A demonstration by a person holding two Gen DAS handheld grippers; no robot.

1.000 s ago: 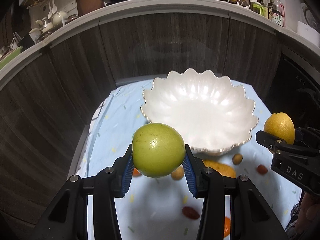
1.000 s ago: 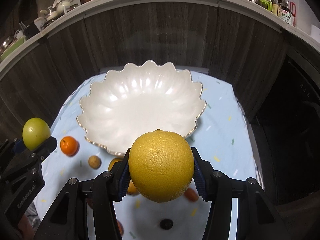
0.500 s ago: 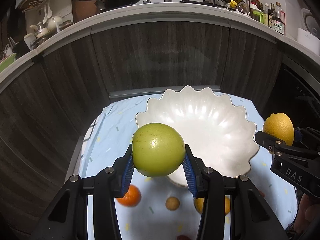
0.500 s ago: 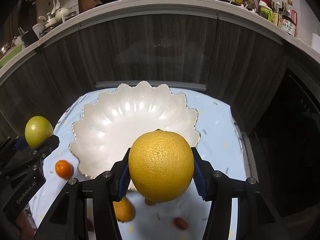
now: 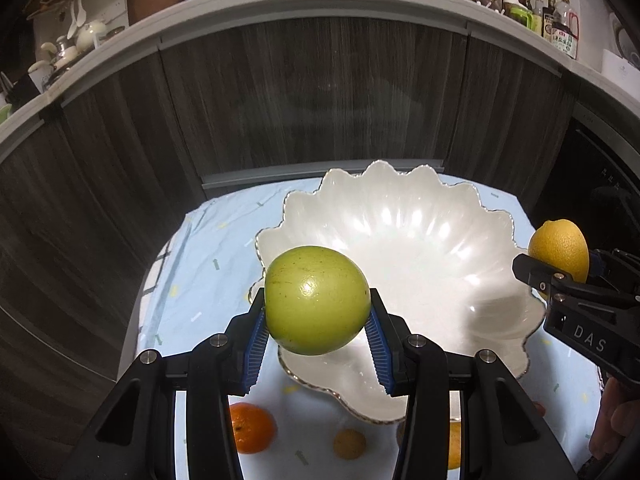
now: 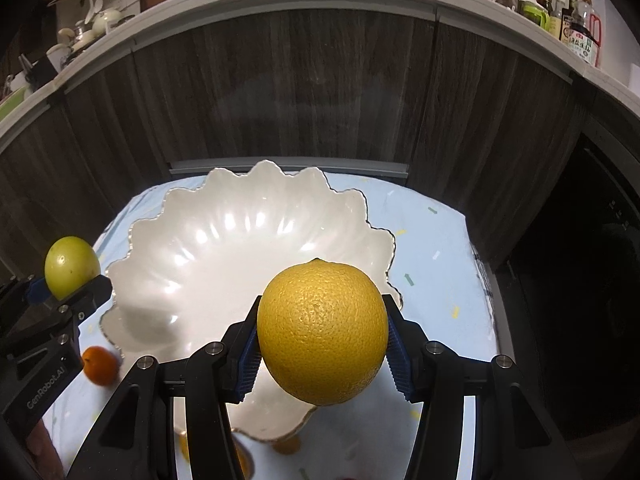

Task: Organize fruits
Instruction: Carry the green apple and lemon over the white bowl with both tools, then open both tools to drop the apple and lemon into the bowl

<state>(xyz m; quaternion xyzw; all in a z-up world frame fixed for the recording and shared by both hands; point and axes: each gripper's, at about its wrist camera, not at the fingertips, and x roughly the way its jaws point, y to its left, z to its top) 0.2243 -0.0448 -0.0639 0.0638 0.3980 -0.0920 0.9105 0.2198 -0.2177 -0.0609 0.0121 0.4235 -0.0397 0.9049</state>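
My left gripper [image 5: 316,320] is shut on a green apple [image 5: 316,300] that hangs over the near left rim of a white scalloped bowl [image 5: 432,248]. My right gripper [image 6: 322,340] is shut on a large yellow citrus fruit [image 6: 322,332] above the bowl's [image 6: 224,256] near right rim. Each gripper appears in the other's view: the right one with its yellow citrus [image 5: 559,252] at the right edge, the left one with its apple [image 6: 72,266] at the left edge. The bowl holds nothing.
The bowl stands on a light blue cloth [image 5: 208,264] over a small table. A tangerine [image 5: 252,428], a small brown fruit [image 5: 349,443] and another orange fruit [image 5: 454,452] lie on the cloth in front of the bowl. Dark wood cabinets [image 5: 320,100] rise close behind.
Both grippers have moved forward toward the bowl with their fruit still gripped. The bowl now sits lower and nearer in both views, and the loose fruit on the cloth has slid toward the bottom edge.
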